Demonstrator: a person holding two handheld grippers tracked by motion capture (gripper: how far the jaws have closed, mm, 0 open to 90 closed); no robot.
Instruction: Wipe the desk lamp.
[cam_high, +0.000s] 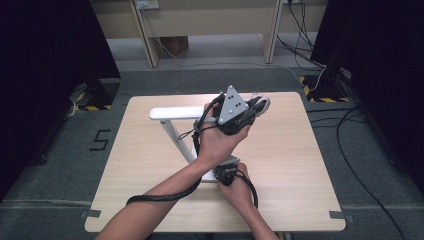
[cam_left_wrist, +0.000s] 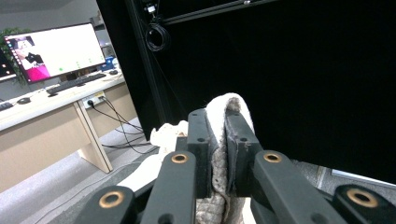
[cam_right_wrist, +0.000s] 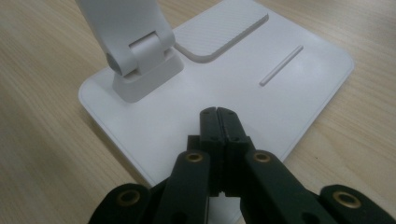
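A white desk lamp (cam_high: 176, 131) stands near the middle of the table (cam_high: 300, 165), its flat base (cam_right_wrist: 299, 79) toward six o'clock and its stem slanting up toward eleven o'clock to a long head that runs across the table. The left gripper (cam_high: 252, 107) is held up at the head's three o'clock end, the person's left forearm crossing the table from seven o'clock. In the left gripper view its jaws are pinched nearly together on a fold of pale quilted cloth (cam_left_wrist: 222, 140), which bulges out above the tips and hangs down between them. The cloth (cam_high: 263, 102) shows in the high view as a white lump at the gripper's tip, against the end of the lamp head. The right gripper (cam_right_wrist: 218, 112) is low at the base, its jaws closed flat against each other with nothing between them. Their tips sit over the base's near edge, with the hinge (cam_right_wrist: 140, 65) at ten o'clock from them.
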